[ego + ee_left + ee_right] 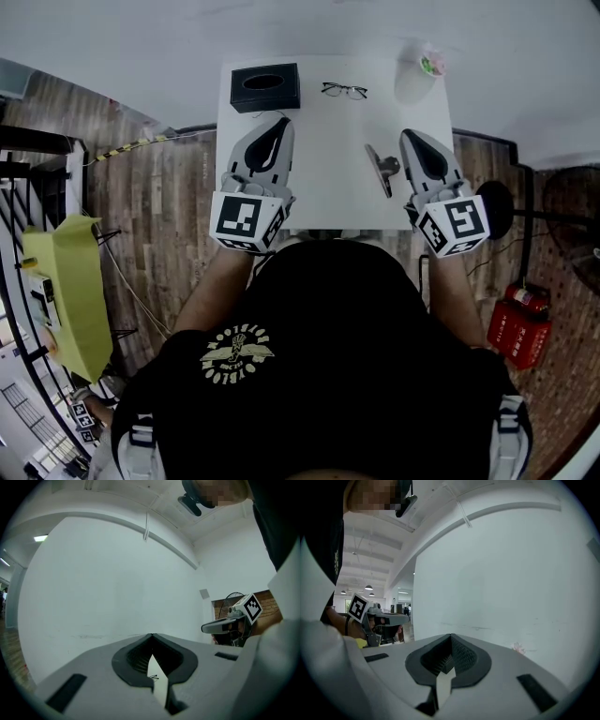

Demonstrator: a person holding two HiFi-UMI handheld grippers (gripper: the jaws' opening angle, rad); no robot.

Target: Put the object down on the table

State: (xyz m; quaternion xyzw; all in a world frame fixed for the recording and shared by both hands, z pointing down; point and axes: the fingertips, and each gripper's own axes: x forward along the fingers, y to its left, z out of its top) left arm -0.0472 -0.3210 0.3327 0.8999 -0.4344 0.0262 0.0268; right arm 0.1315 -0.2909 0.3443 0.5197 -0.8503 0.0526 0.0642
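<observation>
A dark grey clip-like object (381, 170) lies flat on the white table (328, 141), right of the middle. My right gripper (409, 134) hovers just right of it, shut, with nothing between its jaws, and it points level toward the far wall (450, 636). My left gripper (282, 120) is held over the table's left part, also shut and empty (151, 635). Neither gripper touches the object.
A black tissue box (265, 87) stands at the table's far left corner. A pair of glasses (344, 90) lies beside it, and a clear cup (419, 73) stands at the far right. A red box (518, 323) and a fan base (496, 208) are on the floor at the right.
</observation>
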